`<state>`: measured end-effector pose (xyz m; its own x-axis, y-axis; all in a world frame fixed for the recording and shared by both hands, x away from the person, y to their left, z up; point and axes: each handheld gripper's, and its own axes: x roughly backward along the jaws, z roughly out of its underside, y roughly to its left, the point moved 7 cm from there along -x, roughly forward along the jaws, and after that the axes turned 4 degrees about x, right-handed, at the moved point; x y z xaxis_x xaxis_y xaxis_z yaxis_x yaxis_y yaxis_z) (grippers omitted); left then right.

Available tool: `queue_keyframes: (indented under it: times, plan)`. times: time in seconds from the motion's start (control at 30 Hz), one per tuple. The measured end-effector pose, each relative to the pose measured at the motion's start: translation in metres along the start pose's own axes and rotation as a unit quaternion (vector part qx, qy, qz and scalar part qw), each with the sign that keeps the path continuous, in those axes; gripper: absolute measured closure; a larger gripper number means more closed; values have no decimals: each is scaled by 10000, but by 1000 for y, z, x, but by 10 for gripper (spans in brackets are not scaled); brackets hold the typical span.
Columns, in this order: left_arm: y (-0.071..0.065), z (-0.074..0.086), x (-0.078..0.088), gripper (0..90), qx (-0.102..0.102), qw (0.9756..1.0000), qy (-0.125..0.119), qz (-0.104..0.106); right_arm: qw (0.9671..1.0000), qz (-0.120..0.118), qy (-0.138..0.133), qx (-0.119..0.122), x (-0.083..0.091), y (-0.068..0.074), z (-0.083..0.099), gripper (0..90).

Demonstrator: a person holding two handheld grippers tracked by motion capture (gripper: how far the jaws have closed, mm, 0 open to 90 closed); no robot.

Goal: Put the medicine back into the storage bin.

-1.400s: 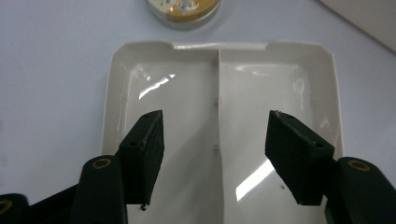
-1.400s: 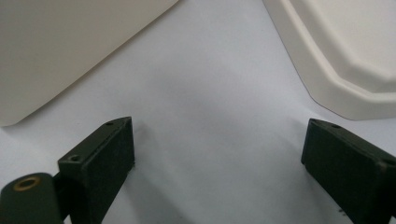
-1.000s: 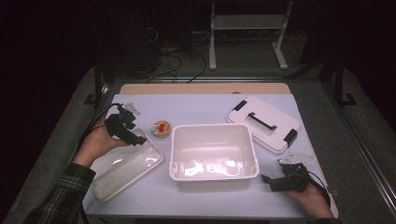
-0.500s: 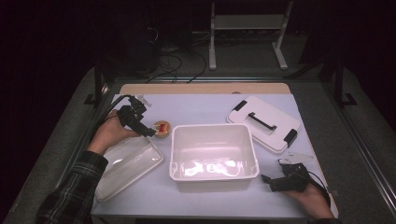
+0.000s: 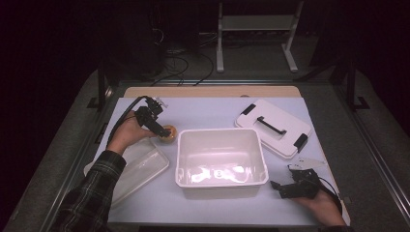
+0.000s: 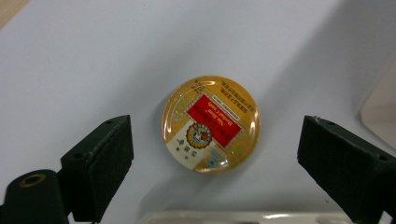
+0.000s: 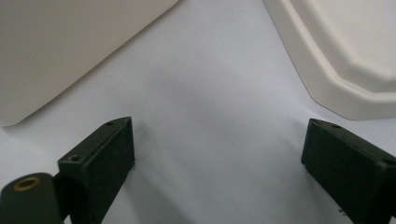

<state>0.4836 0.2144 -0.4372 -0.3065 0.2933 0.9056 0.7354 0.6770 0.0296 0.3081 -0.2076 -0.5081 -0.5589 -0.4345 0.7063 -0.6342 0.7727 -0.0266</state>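
Left gripper view shows the round tin (image 6: 210,125) lying flat on the table (image 6: 93,56) between the left gripper (image 6: 212,158)'s just-opening, spread jaws, slightly toward twelve o'clock, untouched.

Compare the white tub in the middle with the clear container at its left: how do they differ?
The white tub is opaque and stands upright, open side up, with nothing inside; the clear container is see-through and shallower. The tub sits square to the table edge, while the container lies skewed, partly under the person's left forearm. Both are rectangular plastic and rest on the table.
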Motion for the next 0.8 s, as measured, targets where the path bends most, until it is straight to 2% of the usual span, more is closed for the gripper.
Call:
queue_keyframes:
  times: [0.17, 0.5, 0.67, 0.8]
  plan:
    - [2, 2, -19, 83, 21, 9998, 182, 4, 10000, -2, 0, -1, 0, 0, 0, 88]
    - [2, 1, -45, 83, 46, 9991, 404, 79, 10000, -6, -3, -3, 0, 0, 0, 87]
    - [4, 5, -55, 84, 111, 9985, 538, 84, 10000, -7, -4, -3, 0, 0, 0, 88]
    - [5, 7, -58, 93, 172, 9980, 578, 168, 10000, -8, -4, -3, 0, 0, 0, 88]
